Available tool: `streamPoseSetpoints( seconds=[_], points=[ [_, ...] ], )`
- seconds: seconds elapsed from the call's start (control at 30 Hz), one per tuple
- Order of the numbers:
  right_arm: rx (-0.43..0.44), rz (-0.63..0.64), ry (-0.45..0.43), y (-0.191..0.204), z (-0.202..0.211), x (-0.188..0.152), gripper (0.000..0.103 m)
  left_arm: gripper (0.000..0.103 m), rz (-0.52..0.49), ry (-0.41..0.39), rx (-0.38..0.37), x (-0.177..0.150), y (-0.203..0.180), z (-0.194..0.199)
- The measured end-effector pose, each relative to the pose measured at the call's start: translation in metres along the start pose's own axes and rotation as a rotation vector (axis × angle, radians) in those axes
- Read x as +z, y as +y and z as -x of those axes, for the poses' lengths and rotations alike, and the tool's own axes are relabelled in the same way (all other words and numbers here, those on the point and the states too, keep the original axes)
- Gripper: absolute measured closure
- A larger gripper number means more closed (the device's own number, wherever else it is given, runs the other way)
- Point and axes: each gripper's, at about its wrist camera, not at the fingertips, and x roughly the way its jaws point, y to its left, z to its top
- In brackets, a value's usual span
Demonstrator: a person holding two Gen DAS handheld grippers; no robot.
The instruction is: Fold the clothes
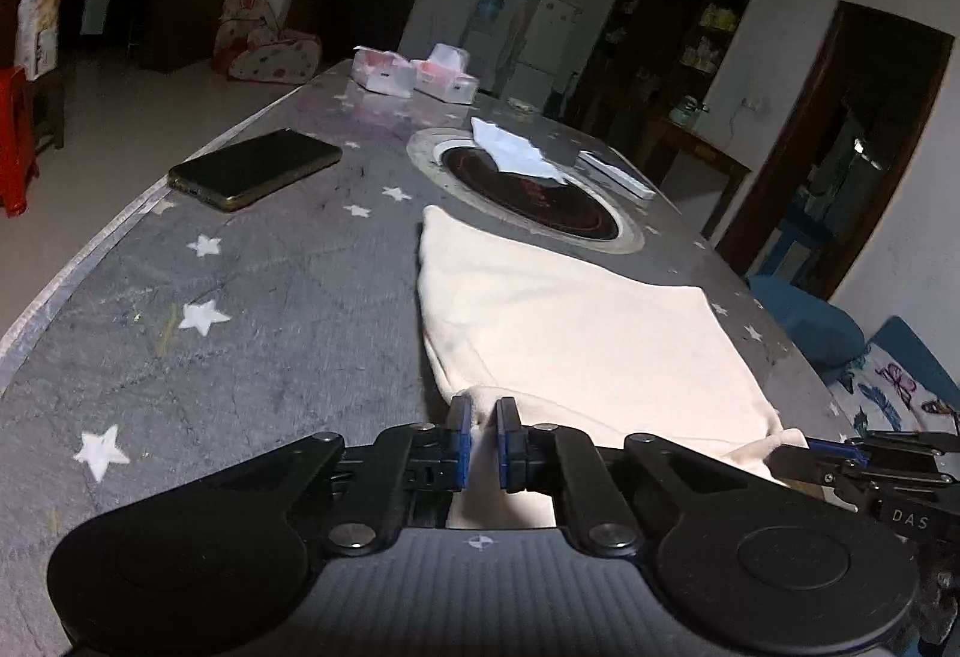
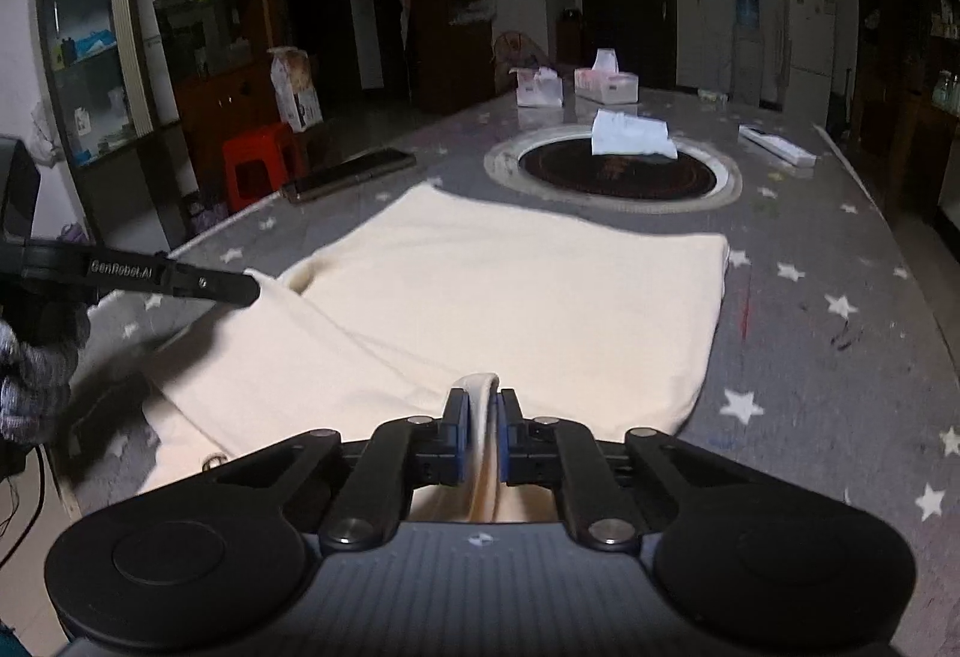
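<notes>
Both claws, left claw (image 1: 485, 420) and right claw (image 2: 481, 405), pinch the cream cloth garment's (image 2: 510, 285) near edge; carry both corners evenly toward the far hem.

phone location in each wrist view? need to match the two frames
Left wrist: phone lies upper left, near the table's left edge.
Right wrist: phone shows left of centre, edge-on, beyond the cream garment.
Shared landmark: round cooktop with white tissue on it.

Grey star-patterned table (image 2: 798, 309): cream garment (image 2: 510, 285), phone (image 1: 255, 168), two tissue boxes (image 1: 384, 72), inset hob (image 2: 618, 171), remote (image 2: 777, 144).
</notes>
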Motion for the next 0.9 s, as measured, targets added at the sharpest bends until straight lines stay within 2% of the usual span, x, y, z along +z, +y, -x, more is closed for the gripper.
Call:
streamPoseSetpoints(
  seconds=[0.13, 0.23, 0.4, 0.5, 0.67, 0.83, 0.9],
  points=[
    [-0.027, -0.011, 0.048, -0.006, -0.016, -0.006, 0.093, 0.093, 0.045, 0.018, 0.027, -0.005, 0.008, -0.008],
    [-0.03, -0.009, 0.034, -0.005, -0.009, -0.006, 0.089, 0.093, 0.041, 0.012, 0.033, -0.004, 0.007, -0.005],
    [-0.019, 0.033, -0.017, 0.001, 0.006, 0.002, 0.087, 0.092, -0.036, -0.045, 0.062, 0.002, -0.009, 0.01],
    [0.008, 0.053, -0.012, 0.006, 0.001, 0.005, 0.087, 0.092, -0.061, -0.07, 0.027, 0.007, -0.02, 0.017],
    [0.031, 0.062, 0.019, 0.012, -0.017, 0.005, 0.087, 0.092, -0.082, 0.0, -0.049, 0.004, -0.03, 0.001],
    [0.03, 0.064, 0.044, 0.01, -0.02, 0.0, 0.083, 0.092, -0.093, 0.057, -0.01, -0.005, -0.024, -0.02],
    [0.035, 0.072, 0.041, 0.012, -0.013, -0.001, 0.076, 0.091, -0.102, 0.054, -0.014, -0.005, -0.025, -0.015]
  ],
)
